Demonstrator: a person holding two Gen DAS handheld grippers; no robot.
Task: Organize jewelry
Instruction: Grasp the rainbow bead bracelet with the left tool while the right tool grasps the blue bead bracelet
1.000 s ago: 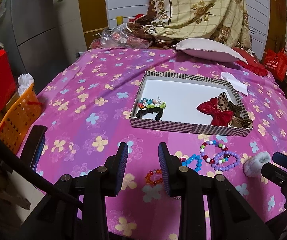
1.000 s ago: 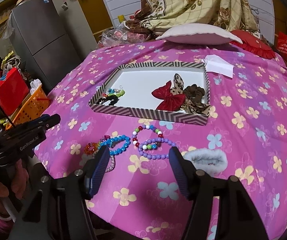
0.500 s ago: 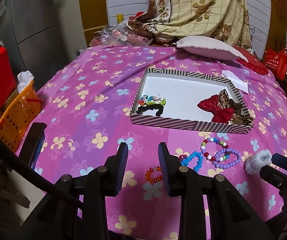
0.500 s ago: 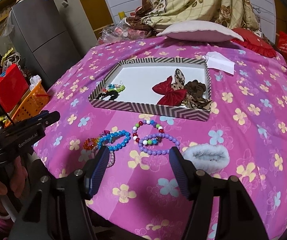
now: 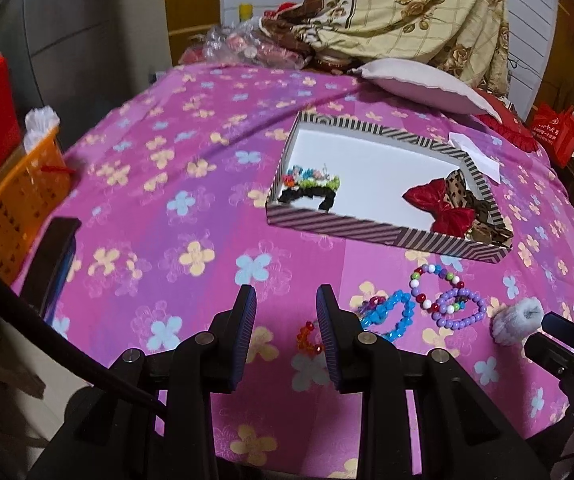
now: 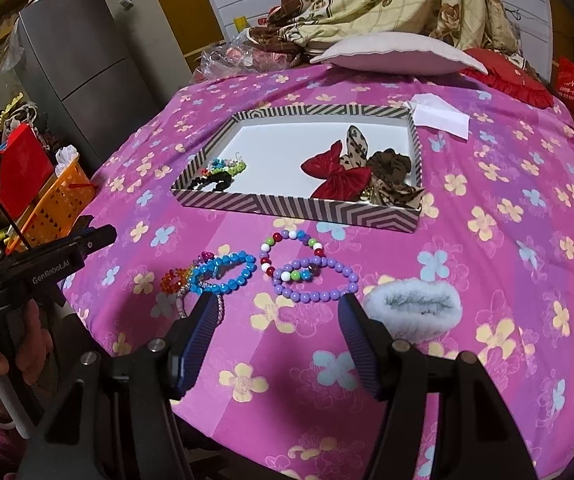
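A striped tray (image 6: 299, 206) (image 5: 343, 228) lies on the pink flowered cloth. It holds a red bow (image 6: 337, 174), brown scrunchies (image 6: 391, 164) and small beaded pieces (image 6: 223, 168). In front of it lie a blue bead bracelet (image 6: 227, 274) (image 5: 391, 316), a multicolour bracelet (image 6: 291, 252), a purple bracelet (image 6: 315, 280) (image 5: 461, 310), a red bead ring (image 6: 173, 280) (image 5: 309, 338) and a grey fluffy scrunchie (image 6: 415, 306) (image 5: 517, 320). My right gripper (image 6: 277, 322) is open and empty, just short of the purple bracelet. My left gripper (image 5: 286, 320) is open and empty, left of the red ring.
An orange basket (image 5: 15, 208) and a red box (image 6: 23, 168) stand off the table's left edge. A pillow (image 6: 399, 54), bedding and a plastic bag sit at the back. A white paper (image 6: 439, 118) lies by the tray's far right corner.
Both grippers have drifted slightly; the left view has tilted and shifted left, so the tray sits further right. Both stay open and empty. No object on the cloth has moved.
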